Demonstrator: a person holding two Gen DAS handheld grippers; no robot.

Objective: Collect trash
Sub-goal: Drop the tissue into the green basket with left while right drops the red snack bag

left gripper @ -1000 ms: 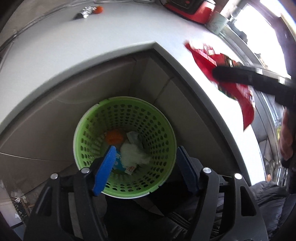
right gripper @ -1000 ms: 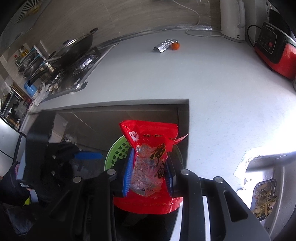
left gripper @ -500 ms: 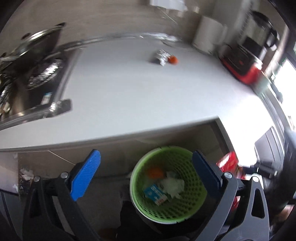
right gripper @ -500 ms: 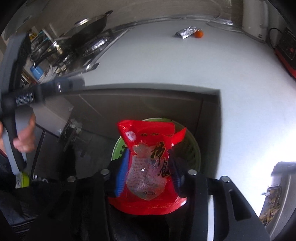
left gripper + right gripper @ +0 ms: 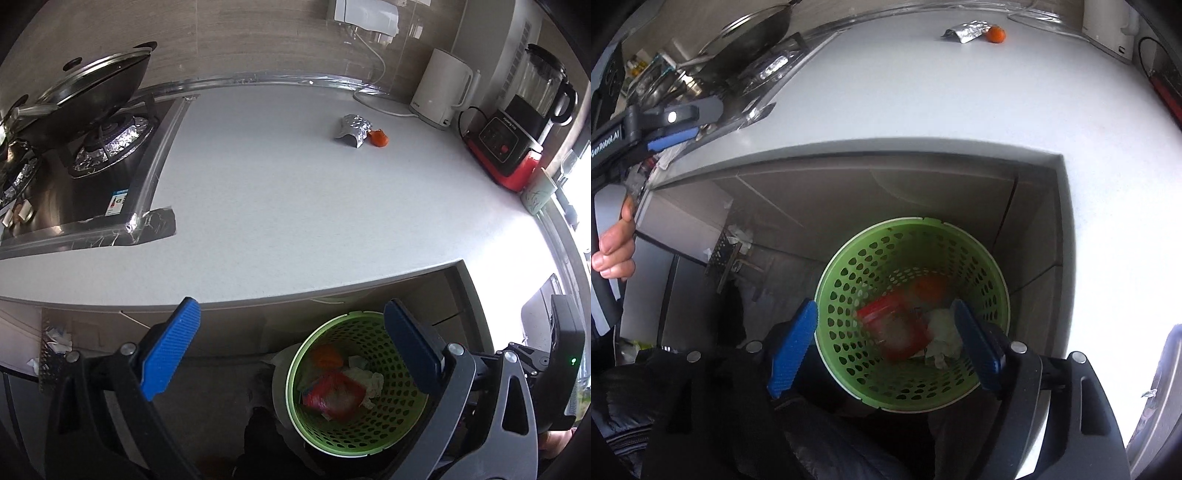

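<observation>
A green perforated basket stands on the floor in the counter's recess, below both grippers. Inside it lies a red snack bag on white paper and an orange scrap. My left gripper hangs wide open and empty above the counter edge, left of the basket. In the right wrist view the basket's rim sits right under my right gripper. Its jaws are opening and hold nothing. The red bag shows blurred in the basket beneath them. A foil wrapper and a small orange piece lie far back on the counter.
A white kettle, a red-based blender and a cup line the counter's back right. A stove with a lidded wok is at the left. A person's hand holds the left gripper.
The right gripper's jaws spread and let go of the red bag, which dropped into the basket. The left gripper opened wide and swung up from over the basket to face the counter.
</observation>
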